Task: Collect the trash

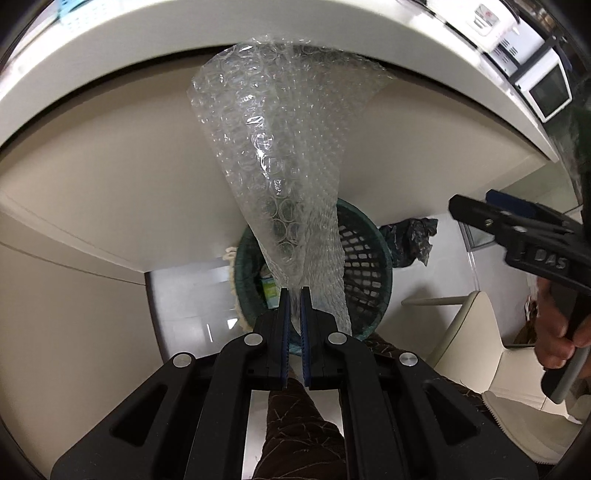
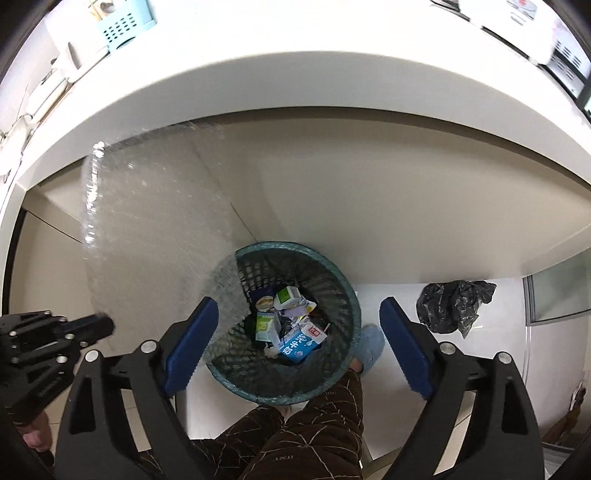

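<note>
- One bubble-wrap sheet (image 1: 280,155) hangs pinched at its edge in the left gripper (image 1: 294,295) above the mesh wastebasket (image 2: 343,291).
- Light, limp, slippery film; an edge pinch looks sufficient.
- Right gripper (image 2: 299,314) jaws gape, empty.

White countertop (image 2: 295,74) curves across the top, past the tong tips. On it, far left of the right tongs: light blue perforated basket (image 2: 123,22). Far right of the left tongs: white microwave (image 1: 546,92). Cream chair (image 1: 480,339) on the floor right of the left tongs. Dark patterned trouser legs (image 2: 295,435) below, between the right tongs' arms.
</note>
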{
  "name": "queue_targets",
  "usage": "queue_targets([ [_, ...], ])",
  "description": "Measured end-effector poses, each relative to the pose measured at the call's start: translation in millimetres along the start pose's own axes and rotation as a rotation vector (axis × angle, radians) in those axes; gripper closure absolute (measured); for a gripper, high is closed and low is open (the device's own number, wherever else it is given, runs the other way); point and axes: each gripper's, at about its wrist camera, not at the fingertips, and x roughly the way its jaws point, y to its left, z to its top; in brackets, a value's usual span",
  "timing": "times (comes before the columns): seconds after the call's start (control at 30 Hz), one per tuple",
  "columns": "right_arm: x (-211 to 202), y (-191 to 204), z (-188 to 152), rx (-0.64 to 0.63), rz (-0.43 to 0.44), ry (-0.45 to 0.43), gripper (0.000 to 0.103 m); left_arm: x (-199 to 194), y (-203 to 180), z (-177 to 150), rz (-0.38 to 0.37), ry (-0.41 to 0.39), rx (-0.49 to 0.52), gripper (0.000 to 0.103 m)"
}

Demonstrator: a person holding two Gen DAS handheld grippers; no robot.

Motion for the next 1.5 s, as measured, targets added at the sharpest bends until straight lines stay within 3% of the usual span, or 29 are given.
queue_targets([
  [0.23, -13, -27, -2, 0.025, -0.02, -0.006, 0.018, 33, -17, 8, 0.005, 0.018, 0.05, 0.099],
  [0.4, -19, -44, -6, 0.043, -0.031, 0.002, 0.018, 41, -22, 6, 0.008, -0.012, 0.055, 0.098],
  [0.83, -24, -45, -4, 0.033, -0.02, 0.009, 0.018, 63, -28, 10, 0.02, -0.009, 0.007, 0.092],
  [0.9, -25, -45, -4, 0.036, -0.019, 0.008, 0.018, 66, -29, 10, 0.026, -0.011, 0.003, 0.087],
  [0.97, -28, -43, -3, 0.033, -0.018, 0.006, 0.018, 67, -32, 11, 0.026, -0.016, 0.002, 0.076],
  [1.1, -28, -38, -4, 0.029, -0.014, 0.0, 0.018, 59, -34, 12, 0.027, -0.035, 0.011, 0.069],
  [1.27, -32, -34, -1, 0.033, -0.003, -0.012, 0.018, 29, -29, 19, 0.05, -0.072, -0.008, 0.037],
  [1.33, -38, -31, 2, 0.032, -0.008, -0.027, 0.018, 13, -28, 24, 0.092, -0.087, -0.012, 0.024],
  [1.37, -41, -30, 3, 0.033, -0.015, -0.035, 0.018, 5, -29, 26, 0.127, -0.088, -0.016, 0.02],
  [1.47, -55, -30, 8, 0.042, -0.02, -0.068, 0.016, -30, -31, 31, 0.105, -0.133, -0.024, 0.006],
  [1.5, -62, -29, 10, 0.044, -0.023, -0.084, 0.014, -39, -32, 31, 0.118, -0.148, -0.019, 0.006],
])
